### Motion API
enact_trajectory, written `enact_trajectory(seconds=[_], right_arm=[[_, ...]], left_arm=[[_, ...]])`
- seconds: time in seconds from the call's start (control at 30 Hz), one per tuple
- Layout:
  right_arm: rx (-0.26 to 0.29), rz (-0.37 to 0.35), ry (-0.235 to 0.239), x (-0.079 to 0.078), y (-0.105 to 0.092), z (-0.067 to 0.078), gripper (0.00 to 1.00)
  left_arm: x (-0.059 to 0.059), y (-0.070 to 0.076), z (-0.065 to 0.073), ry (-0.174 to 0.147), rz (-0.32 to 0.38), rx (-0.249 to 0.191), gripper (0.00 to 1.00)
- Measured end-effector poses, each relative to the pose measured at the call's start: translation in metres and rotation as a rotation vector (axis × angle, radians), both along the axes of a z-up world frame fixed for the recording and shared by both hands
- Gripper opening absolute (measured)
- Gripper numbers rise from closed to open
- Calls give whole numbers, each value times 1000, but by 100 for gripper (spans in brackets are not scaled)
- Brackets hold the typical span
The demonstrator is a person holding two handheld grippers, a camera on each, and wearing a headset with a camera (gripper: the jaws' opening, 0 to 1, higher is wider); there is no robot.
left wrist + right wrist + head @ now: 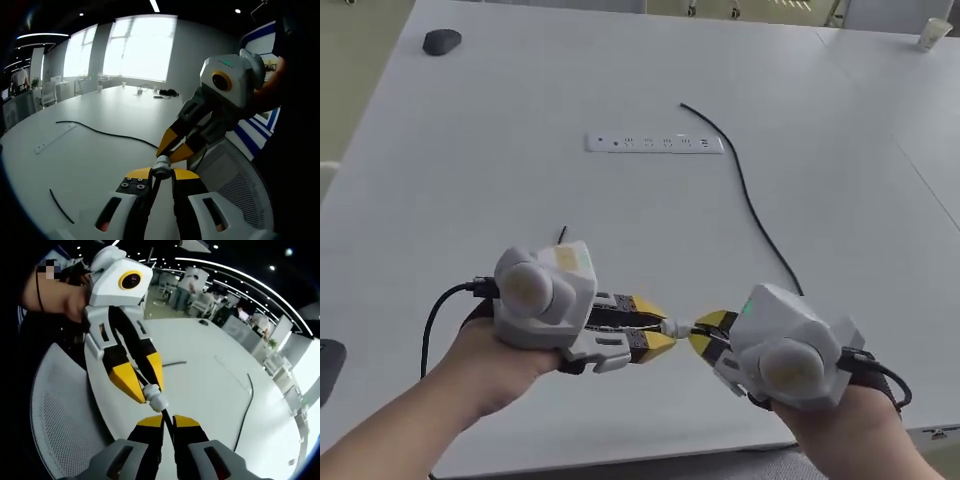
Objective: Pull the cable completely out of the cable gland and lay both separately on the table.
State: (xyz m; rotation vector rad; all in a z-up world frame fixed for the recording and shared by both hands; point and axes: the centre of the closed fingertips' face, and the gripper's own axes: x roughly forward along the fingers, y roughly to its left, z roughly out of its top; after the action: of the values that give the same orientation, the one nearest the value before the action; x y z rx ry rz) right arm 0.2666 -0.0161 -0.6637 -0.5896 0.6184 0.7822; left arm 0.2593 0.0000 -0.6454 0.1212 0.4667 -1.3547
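Between left gripper (161, 174) jaw tips: gland (161, 166), clamped narrow, near table (620, 200) 6 o'clock edge. Right gripper (168, 422), at gland's 3 o'clock in head view: jaws closed on cable (165, 415), just beside gland. Cable apparently not yet out. Handling, as judged: hold gland steady; draw right gripper straight toward 3 o'clock, along gland's bore, without twisting; regrip close to gland if cable slips. Power strip (655, 143), 12 o'clock, well apart: lay both pieces short of it, separately.
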Motion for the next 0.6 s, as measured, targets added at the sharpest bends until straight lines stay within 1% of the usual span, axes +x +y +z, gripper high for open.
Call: enact_trajectory(seconds=[0.13, 0.2, 0.27, 0.33, 0.43, 0.47, 0.57, 0.6], right_arm=[[6, -15, 1, 3, -4, -1, 1], [14, -33, 12, 4, -7, -3, 1], [27, -51, 22, 6, -11, -4, 1], [36, -65, 24, 8, -14, -4, 1], [39, -86, 30, 11, -22, -7, 2], [40, -93, 30, 11, -24, -8, 1], [54, -126, 38, 14, -32, -11, 1], [70, -152, 49, 15, -36, -13, 1]], left_arm=[[2, 2, 0, -7, 7, 0, 16], [2, 3, 0, -1, 12, 1, 16], [2, 4, 0, -10, 11, 4, 16], [3, 5, 0, -8, 18, 1, 16], [3, 5, 0, 4, 25, 0, 16], [3, 6, -1, 1, 25, 1, 16], [4, 6, -1, -8, 28, 1, 16], [5, 6, -1, -9, 29, 0, 16]])
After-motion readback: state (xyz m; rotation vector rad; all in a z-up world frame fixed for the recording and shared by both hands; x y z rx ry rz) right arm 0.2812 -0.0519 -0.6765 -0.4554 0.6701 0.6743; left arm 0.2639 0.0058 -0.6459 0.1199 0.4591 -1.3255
